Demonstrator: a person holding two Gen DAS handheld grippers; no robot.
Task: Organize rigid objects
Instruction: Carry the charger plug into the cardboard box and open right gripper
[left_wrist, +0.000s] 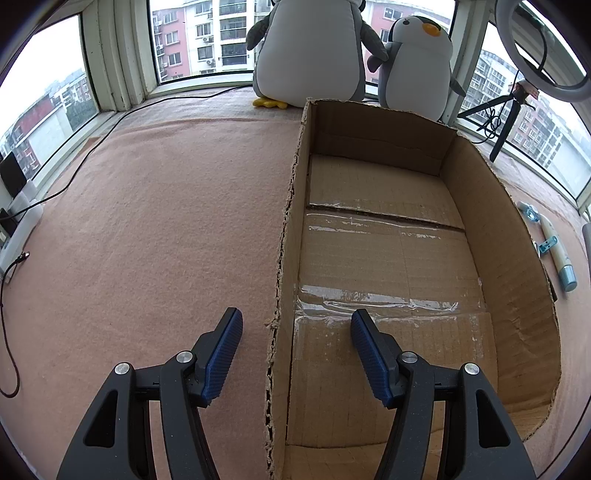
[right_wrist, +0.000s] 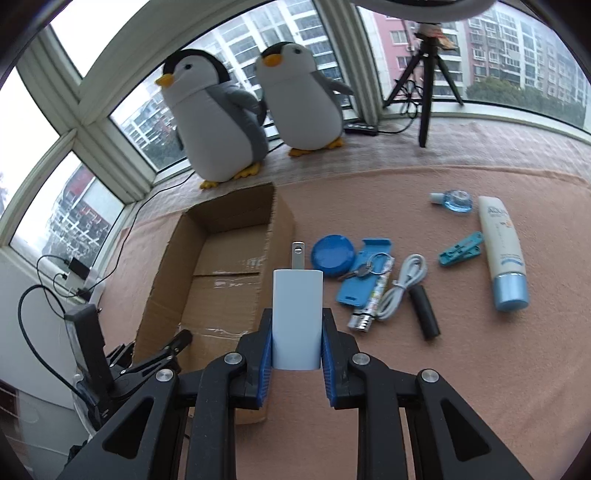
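An open cardboard box (left_wrist: 380, 254) lies on the pink felt, with nothing inside it. My left gripper (left_wrist: 295, 325) stands open astride the box's near left wall, one finger outside and one inside. In the right wrist view my right gripper (right_wrist: 297, 332) is shut on a white plug charger (right_wrist: 297, 314), prongs pointing away, held just right of the box (right_wrist: 218, 266). Right of the charger lie a blue round case (right_wrist: 332, 254), a blue phone stand (right_wrist: 364, 273), keys (right_wrist: 364, 269), a white cable (right_wrist: 402, 288), a black cylinder (right_wrist: 424, 310), a teal clip (right_wrist: 461, 251), a lotion tube (right_wrist: 502, 251) and a small blue bottle (right_wrist: 456, 199).
Two plush penguins (right_wrist: 221, 118) stand by the window behind the box. A tripod (right_wrist: 424, 74) stands at the back right. Cables (left_wrist: 74, 162) and a power strip (left_wrist: 18, 229) lie along the left edge. The lotion tube (left_wrist: 557, 247) and the teal clip (left_wrist: 546, 245) show right of the box.
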